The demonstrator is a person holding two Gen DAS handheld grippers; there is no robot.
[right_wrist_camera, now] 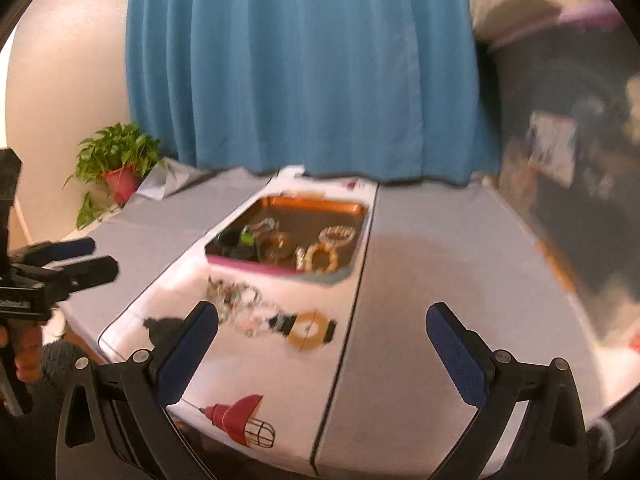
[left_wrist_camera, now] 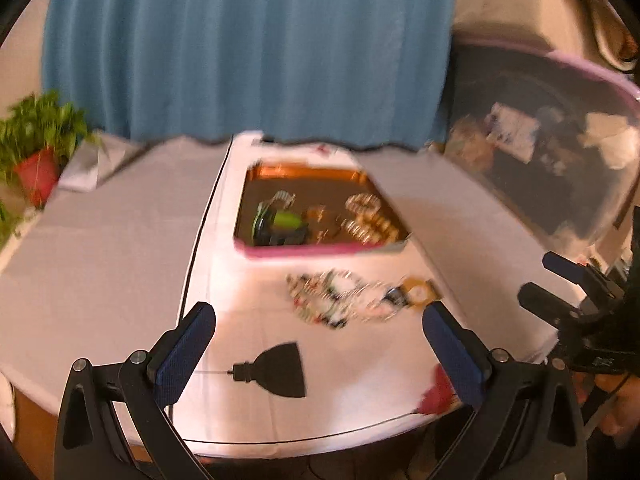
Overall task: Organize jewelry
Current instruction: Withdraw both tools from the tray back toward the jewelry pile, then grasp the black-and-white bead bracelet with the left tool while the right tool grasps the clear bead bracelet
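Note:
An open jewelry box point(left_wrist_camera: 308, 251) with a pink front rim and copper inner walls sits mid-table, holding several bangles point(left_wrist_camera: 366, 216) and a green and black piece point(left_wrist_camera: 282, 224). It also shows in the right wrist view point(right_wrist_camera: 276, 268). A loose heap of beaded jewelry point(left_wrist_camera: 340, 298) lies on the cloth just in front of the box, also in the right wrist view point(right_wrist_camera: 244, 308). My left gripper point(left_wrist_camera: 320, 354) is open and empty, hovering short of the heap. My right gripper point(right_wrist_camera: 322, 354) is open and empty, right of the heap. The frames are blurred.
A white printed cloth point(left_wrist_camera: 256, 280) covers the table, with grey cloth on both sides point(right_wrist_camera: 432, 264). A potted plant point(left_wrist_camera: 38, 148) stands at the far left. A blue curtain point(right_wrist_camera: 304, 64) hangs behind. A clear bin point(left_wrist_camera: 544, 152) with a pink rim stands at the right.

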